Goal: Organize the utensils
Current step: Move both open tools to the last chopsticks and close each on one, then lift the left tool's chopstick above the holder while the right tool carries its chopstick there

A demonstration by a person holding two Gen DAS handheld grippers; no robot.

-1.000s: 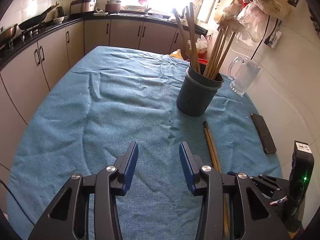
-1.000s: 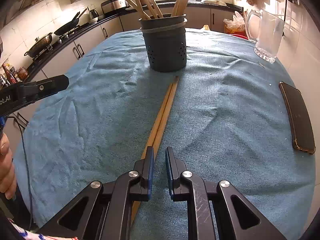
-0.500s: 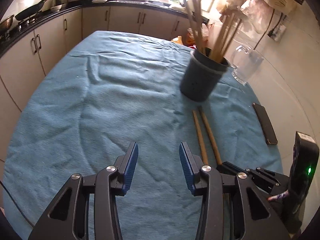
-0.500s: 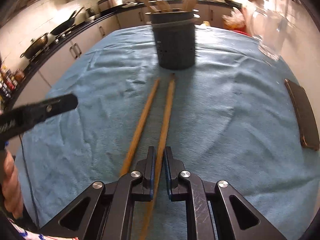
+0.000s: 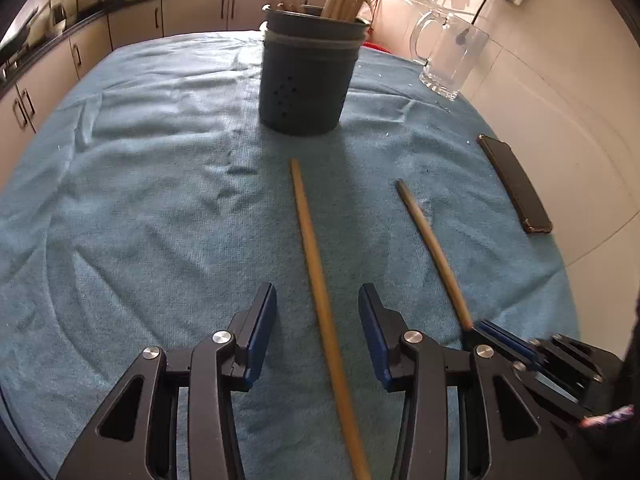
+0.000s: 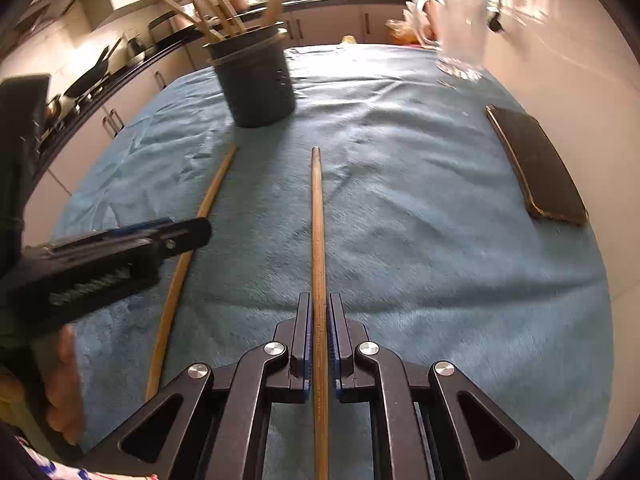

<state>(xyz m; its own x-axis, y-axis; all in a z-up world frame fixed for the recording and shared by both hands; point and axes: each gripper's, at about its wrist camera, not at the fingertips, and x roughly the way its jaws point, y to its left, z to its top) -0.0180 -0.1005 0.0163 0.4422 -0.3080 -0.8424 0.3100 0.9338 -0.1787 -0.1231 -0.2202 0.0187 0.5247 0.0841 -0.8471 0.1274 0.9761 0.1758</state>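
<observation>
A dark utensil holder point(image 5: 306, 80) full of wooden chopsticks stands on the blue cloth; it also shows in the right wrist view point(image 6: 256, 84). My right gripper point(image 6: 319, 312) is shut on one wooden chopstick point(image 6: 317, 216), which points toward the holder. That chopstick and gripper show at the right in the left wrist view point(image 5: 430, 240). A second chopstick point(image 5: 316, 276) lies flat on the cloth between the fingers of my open left gripper point(image 5: 316, 308). It also shows in the right wrist view point(image 6: 192, 240), partly under the left gripper point(image 6: 120, 248).
A glass mug point(image 5: 448, 56) stands at the back right near the wall. A black phone point(image 5: 516, 188) lies at the table's right edge, also in the right wrist view point(image 6: 536, 160). Kitchen counters and cabinets run behind and to the left.
The two chopsticks, side by side before, have spread apart. My right gripper has closed on one and swung it right. My left gripper has moved forward over the other.
</observation>
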